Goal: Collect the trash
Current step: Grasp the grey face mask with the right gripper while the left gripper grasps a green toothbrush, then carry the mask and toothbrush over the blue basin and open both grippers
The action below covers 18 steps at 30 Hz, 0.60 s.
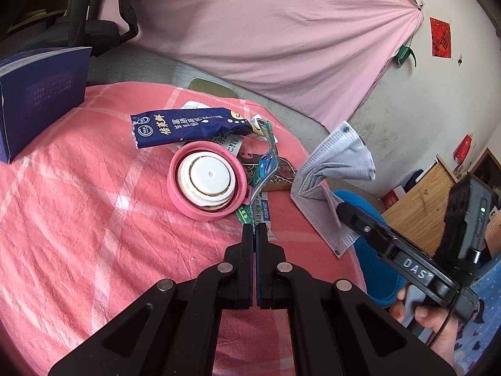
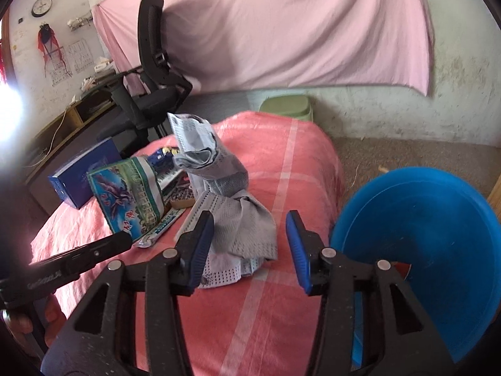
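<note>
Plainly, "DKANG" marks the green wrapper.

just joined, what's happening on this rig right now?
A person with a gripper in each hand is clearing trash off a pink bedspread. The left gripper is shut on the end of a green and blue wrapper beside a pink lid. The right gripper is open, with a crumpled grey face mask between its fingers, unpinched. A blue bin sits just to the right.
</note>
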Each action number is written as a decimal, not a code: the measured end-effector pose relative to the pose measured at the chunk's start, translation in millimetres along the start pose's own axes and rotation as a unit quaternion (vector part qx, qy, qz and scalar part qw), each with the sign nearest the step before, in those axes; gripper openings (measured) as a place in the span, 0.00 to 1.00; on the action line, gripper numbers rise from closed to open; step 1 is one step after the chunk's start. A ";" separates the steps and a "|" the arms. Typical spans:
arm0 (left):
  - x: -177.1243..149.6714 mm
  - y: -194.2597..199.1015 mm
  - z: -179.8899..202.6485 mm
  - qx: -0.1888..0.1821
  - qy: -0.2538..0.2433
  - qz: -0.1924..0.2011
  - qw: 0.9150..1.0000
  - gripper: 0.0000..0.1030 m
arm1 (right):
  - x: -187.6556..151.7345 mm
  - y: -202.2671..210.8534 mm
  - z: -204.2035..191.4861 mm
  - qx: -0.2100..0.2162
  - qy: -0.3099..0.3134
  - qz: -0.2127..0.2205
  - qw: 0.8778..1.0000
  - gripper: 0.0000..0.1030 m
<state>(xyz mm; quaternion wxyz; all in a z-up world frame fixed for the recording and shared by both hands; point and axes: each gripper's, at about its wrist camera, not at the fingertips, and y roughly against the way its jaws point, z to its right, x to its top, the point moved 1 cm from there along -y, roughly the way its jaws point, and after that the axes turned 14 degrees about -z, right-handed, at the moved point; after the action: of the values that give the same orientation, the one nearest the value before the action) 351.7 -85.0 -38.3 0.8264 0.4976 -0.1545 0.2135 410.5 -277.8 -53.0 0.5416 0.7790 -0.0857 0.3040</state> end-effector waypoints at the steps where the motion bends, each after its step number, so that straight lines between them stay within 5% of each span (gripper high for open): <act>1: 2.1 -0.3 0.8 0.000 -0.001 -0.001 1.000 0.00 | 0.6 -3.8 0.4 -0.001 0.000 -0.010 1.000 0.62; 6: 1.6 1.1 2.1 0.001 -0.006 -0.001 1.000 0.00 | -1.8 -9.6 -2.0 0.015 0.005 -0.031 0.999 0.34; 10: 2.2 4.6 14.0 0.002 -0.018 0.008 1.000 0.00 | -6.3 -3.5 -4.9 0.019 0.011 -0.024 0.999 0.26; 13: 0.5 13.9 23.8 0.010 -0.036 0.029 0.999 0.00 | -9.8 16.1 -8.0 0.020 0.015 0.018 1.000 0.25; 18: 3.0 38.0 52.5 0.020 -0.075 0.090 0.993 0.00 | -21.4 72.8 -15.1 0.012 0.032 0.149 0.988 0.25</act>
<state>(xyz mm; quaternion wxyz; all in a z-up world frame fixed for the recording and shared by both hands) 332.8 -115.4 15.8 0.7797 0.5127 -0.2556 0.2526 353.9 -297.5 -4.0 0.4839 0.7537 -0.1796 0.4069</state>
